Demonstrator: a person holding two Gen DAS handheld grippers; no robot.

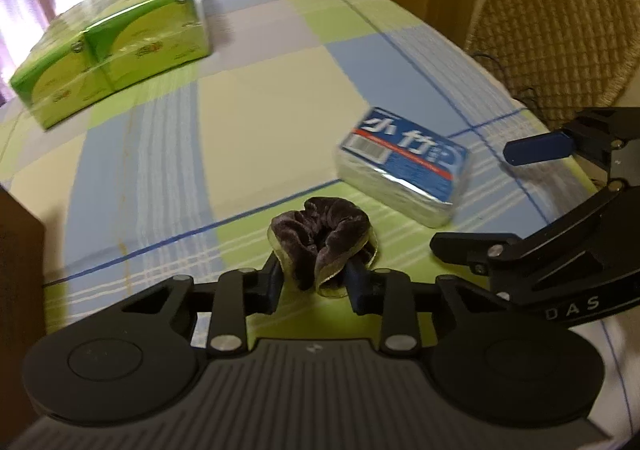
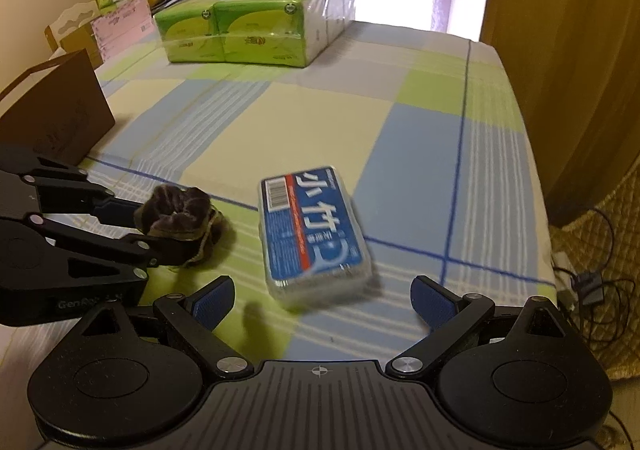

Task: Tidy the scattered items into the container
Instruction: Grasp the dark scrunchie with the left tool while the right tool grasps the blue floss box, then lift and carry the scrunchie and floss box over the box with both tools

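Lying on a checked cloth [image 1: 248, 98] of blue, green and cream that covers the table: one brown velvet scrunchie [image 1: 322, 238], one blue-labelled packet [image 1: 404, 166] in clear wrap, one shrink-wrapped bundle of green tissue packs [image 1: 116, 50].

Scrunchie: at the near edge of the cloth, left of the blue packet and apart from it. The left gripper [image 1: 316, 282] has its fingers [image 1: 272, 282] drawn in against the scrunchie's two sides, pinching it; the fabric bunches up between them.

Blue packet: flat on the cloth, just ahead of the right gripper [image 2: 320, 302]. That gripper's fingers [image 2: 434, 302] are spread wide, nothing between them, the packet lying beyond their tips.

Green tissue bundle: at the far end of the table, near the curtain, well apart from both grippers.

Brown cardboard box [image 2: 56, 118]: open-topped, at the left edge of the table, near the left gripper.

Wicker chair [image 1: 560, 22]: beside the table on the right.
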